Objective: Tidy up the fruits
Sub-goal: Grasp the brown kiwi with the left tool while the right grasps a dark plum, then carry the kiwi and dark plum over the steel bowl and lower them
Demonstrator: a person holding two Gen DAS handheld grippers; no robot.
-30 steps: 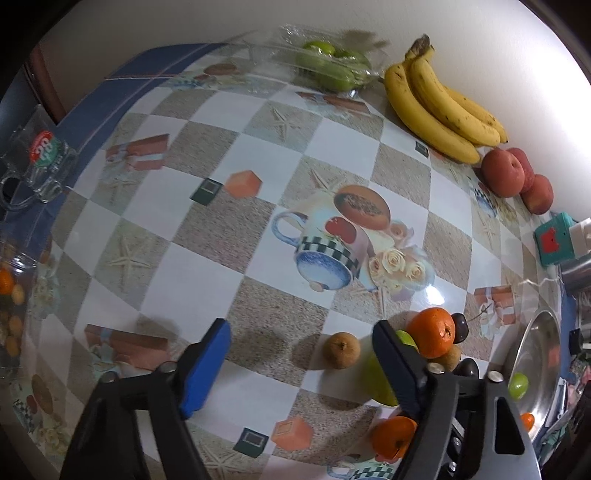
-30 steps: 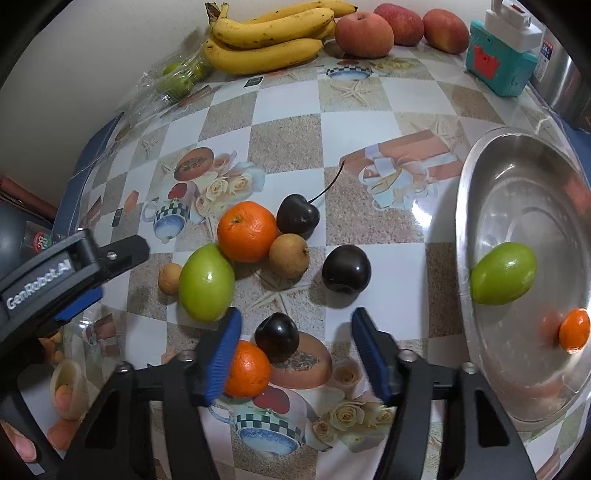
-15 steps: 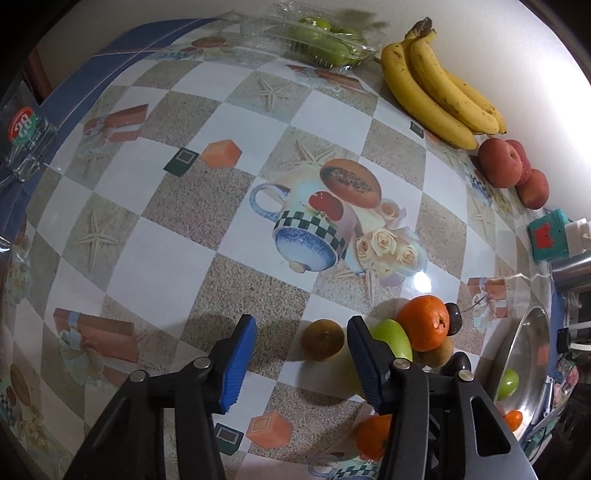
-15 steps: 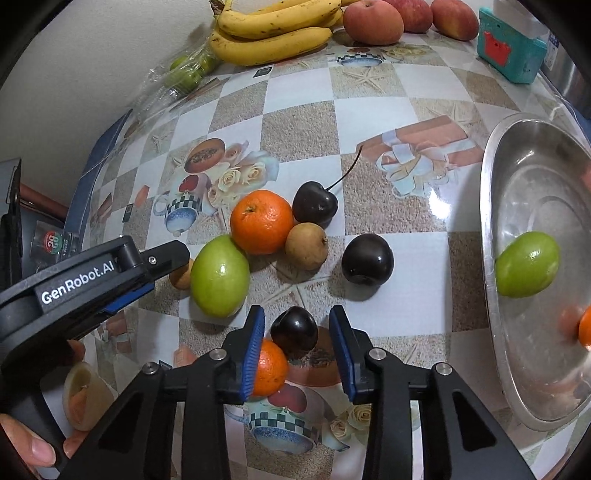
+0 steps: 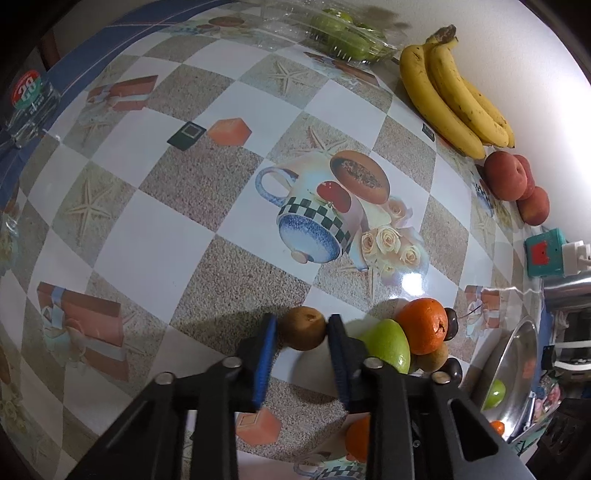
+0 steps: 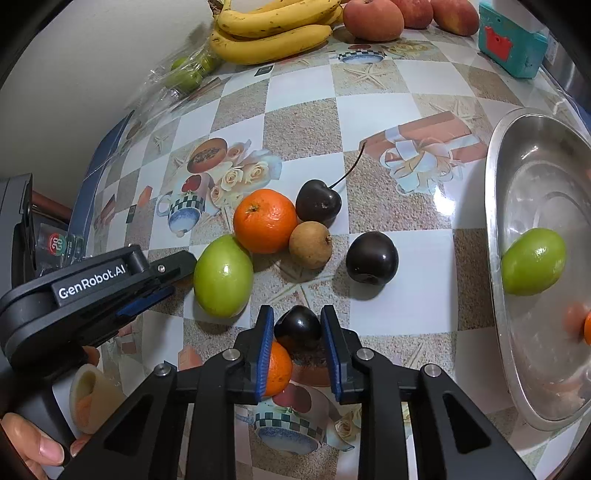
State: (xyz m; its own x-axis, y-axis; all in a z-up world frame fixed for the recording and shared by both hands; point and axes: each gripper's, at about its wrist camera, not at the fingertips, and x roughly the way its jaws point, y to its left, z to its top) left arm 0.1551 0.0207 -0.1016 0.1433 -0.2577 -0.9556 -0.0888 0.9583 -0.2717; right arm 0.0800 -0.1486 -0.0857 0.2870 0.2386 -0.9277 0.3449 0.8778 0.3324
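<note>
1. My left tongs (image 5: 301, 328) are squeezed on a little brown fruit (image 5: 303, 328); both blue pads touch its sides; it sits on the table (image 5: 155, 236), just left of the big green fruit (image 5: 388, 345).
2. My right tongs (image 6: 297, 326) are squeezed on a dark cherry (image 6: 297, 325); a pad presses each side; the cherry is just below the big green fruit (image 6: 222, 276) and to its right.
3. A small orange (image 6: 277, 367) lies right under my right tongs, touching the left pad.
4. A bigger orange (image 6: 265, 220) touches the big green fruit at its top right; another brown fruit (image 6: 310, 244) sits beside that orange; a cherry with a long stem (image 6: 318, 201) is just behind them.
5. One more dark fruit (image 6: 372, 257) sits alone, further right of the big green fruit.
6. The shiny metal bowl (image 6: 495, 236) is far to the right of the big green fruit; a green fruit (image 6: 533, 261) lies inside it; a bit of orange (image 6: 587, 326) shows at the picture's edge.
7. Far behind the big green fruit, by the wall, are bananas (image 6: 273, 31), red peaches (image 6: 373, 18), a clear bag of green fruit (image 6: 188, 72) and a teal box (image 6: 511, 40).
</note>
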